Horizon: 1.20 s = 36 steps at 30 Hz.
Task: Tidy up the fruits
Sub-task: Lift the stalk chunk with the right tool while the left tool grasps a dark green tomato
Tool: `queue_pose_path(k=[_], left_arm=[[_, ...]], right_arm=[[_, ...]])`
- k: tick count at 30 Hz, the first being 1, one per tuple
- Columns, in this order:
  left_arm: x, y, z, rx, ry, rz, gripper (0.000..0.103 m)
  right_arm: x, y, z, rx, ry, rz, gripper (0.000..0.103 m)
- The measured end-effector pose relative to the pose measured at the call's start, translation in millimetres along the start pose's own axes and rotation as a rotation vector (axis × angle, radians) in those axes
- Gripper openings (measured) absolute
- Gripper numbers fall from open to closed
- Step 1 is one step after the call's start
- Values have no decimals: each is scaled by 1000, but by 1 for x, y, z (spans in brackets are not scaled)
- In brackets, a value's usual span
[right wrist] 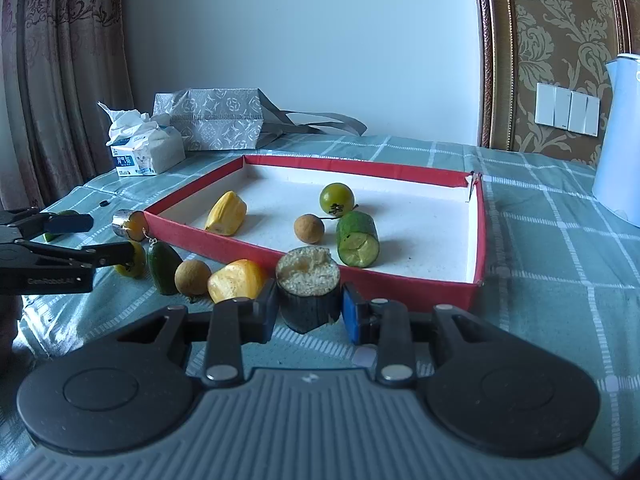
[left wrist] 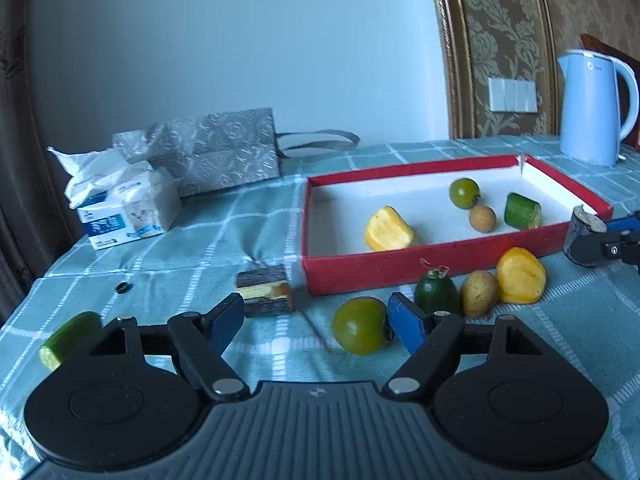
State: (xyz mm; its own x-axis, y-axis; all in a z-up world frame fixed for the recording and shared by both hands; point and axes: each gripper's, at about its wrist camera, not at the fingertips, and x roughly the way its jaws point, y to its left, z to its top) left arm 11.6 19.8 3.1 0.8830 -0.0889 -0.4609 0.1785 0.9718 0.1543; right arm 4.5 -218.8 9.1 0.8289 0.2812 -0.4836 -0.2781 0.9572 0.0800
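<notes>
Right wrist view: your right gripper (right wrist: pixel 309 312) was clamped on a dark stub (right wrist: pixel 309 298) with a pale crumbly top, held just outside the near wall of the red tray (right wrist: pixel 478 240). Bare checked cloth (right wrist: pixel 560 264) lay open to the right of the tray, up to the kettle (right wrist: pixel 622 136). Loose fruit crowded the near left wall: a yellow chunk (right wrist: pixel 236 280), a longan (right wrist: pixel 192 278) and a green wedge (right wrist: pixel 162 262), touching in a row. The tray held a yellow chunk, a green tomato (right wrist: pixel 337 198), a longan and a cucumber piece (right wrist: pixel 357 240), with its right half clear.

Left wrist view: your left gripper (left wrist: pixel 318 320) was released, jaws wide, low over the cloth. A green tomato (left wrist: pixel 360 330) sat just inside its right finger (left wrist: pixel 410 322), not pinched. A striped block (left wrist: pixel 266 290) lay just beyond the jaws.
</notes>
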Motion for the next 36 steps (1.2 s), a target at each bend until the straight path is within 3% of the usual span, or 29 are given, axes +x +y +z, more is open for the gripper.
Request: queue_pose_path(k=[15,24,36], left_arm=[[19,-8,6,-6,67,-14,78],[24,-17,6,10,104,-39,36],[21,-12,6,-64,105,26,34]], right_arm=[[-3,-2,1,15,-18,-2,31],[-4,-5,2,26,-27,1,31],[-7,-8,2,47,-46,-7,31]])
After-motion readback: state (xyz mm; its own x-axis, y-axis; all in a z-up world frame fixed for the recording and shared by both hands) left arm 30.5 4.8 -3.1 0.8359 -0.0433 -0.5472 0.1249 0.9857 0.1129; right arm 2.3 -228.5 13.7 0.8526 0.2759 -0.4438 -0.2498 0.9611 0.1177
